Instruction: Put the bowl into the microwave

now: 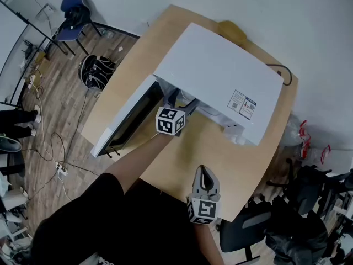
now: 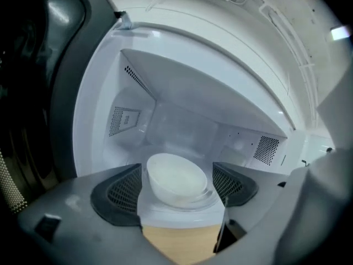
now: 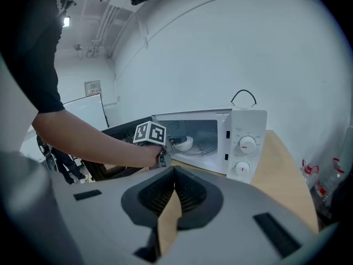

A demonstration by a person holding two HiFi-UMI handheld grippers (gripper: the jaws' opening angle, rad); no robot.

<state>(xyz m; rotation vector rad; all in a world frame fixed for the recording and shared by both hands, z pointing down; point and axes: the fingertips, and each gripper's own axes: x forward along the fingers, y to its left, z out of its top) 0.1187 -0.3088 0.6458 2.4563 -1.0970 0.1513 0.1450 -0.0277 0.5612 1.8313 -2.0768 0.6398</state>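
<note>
The bowl sits in the microwave, just ahead of the wide-open left tool; the right tool is closed.

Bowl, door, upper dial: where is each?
bowl [image 2: 176, 176], left gripper view, its inside.
door [image 1: 131, 120], head view, its dark window.
upper dial [image 3: 247, 144], right gripper view, its face.

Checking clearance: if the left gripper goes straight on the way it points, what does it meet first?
Most likely the white bowl, sitting inside the microwave just ahead of the open jaws; the exact gap is unclear.
</note>
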